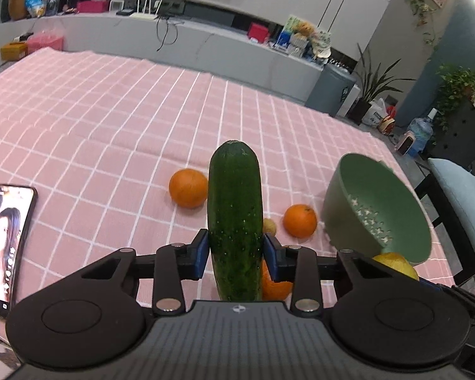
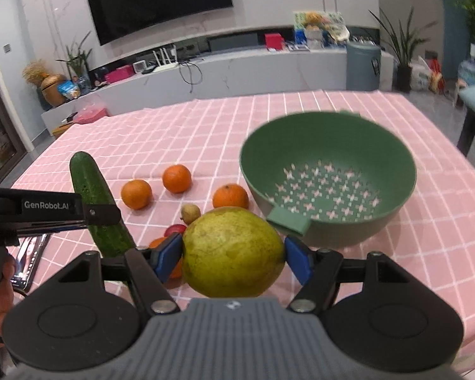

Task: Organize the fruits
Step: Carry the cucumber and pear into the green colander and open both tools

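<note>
While the left gripper [image 1: 236,255] is clamping its blue pads on a cucumber [image 1: 235,221] held upright off the pink checked tablecloth [image 1: 95,120], the right gripper [image 2: 232,255] is squeezing a big yellow-green citrus fruit [image 2: 233,251]. Just beyond, three oranges [image 2: 136,193] are lying loose, and a green strainer bowl [image 2: 327,175] is sitting empty to their right.

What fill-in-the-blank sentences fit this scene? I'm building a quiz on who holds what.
1. The left gripper is shut on the ____.
2. The right gripper is shut on a yellow-green ____.
3. The green colander holds ____ fruit.
4. The oranges lie on a ____ checked tablecloth.

Missing words: cucumber; citrus fruit; no; pink.
</note>
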